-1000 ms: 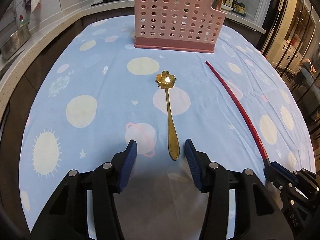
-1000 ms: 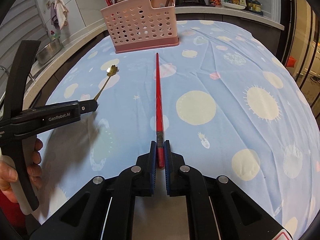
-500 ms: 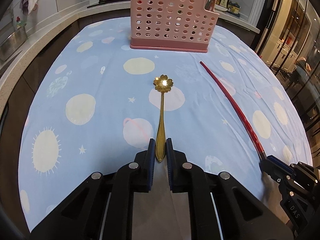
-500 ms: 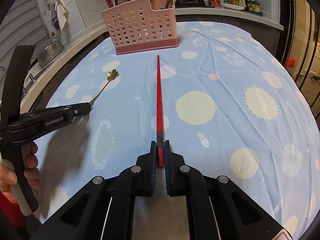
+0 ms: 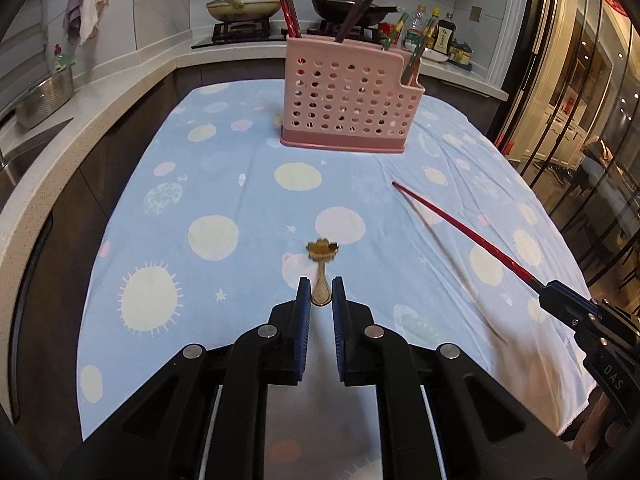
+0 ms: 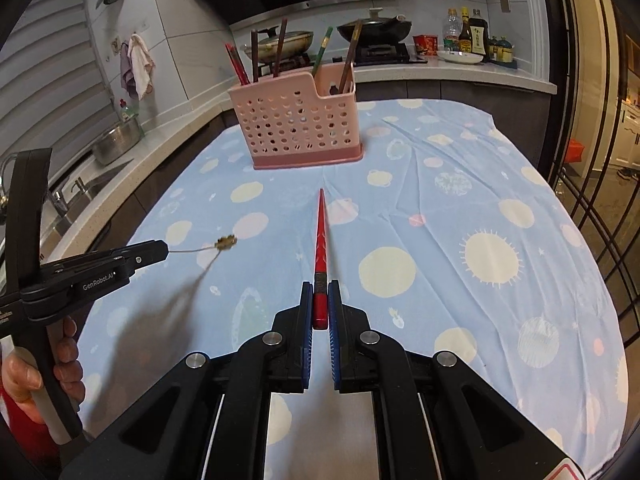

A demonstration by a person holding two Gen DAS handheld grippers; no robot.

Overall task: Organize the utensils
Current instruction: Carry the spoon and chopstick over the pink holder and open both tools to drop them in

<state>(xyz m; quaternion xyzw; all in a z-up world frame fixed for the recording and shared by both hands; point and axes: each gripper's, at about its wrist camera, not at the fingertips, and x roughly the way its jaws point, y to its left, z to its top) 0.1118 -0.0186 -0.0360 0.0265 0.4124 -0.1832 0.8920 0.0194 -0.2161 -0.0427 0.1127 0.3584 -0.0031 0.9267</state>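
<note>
My left gripper is shut on the handle of a gold flower-bowled spoon and holds it off the cloth; the spoon and that gripper also show in the right wrist view. My right gripper is shut on the thick end of a red chopstick, raised and pointing at the pink perforated utensil holder. The chopstick and right gripper show at the right of the left wrist view. The holder stands at the far end with several chopsticks in it.
A blue planet-print cloth covers the table. A counter with a metal bowl runs along the left. Behind are a stove with pans and sauce bottles. Dark glass doors stand at the right.
My left gripper closed on the spoon handle, then lifted the spoon off the cloth. My right gripper has raised the red chopstick off the cloth. Both views now tilt up toward the holder.
</note>
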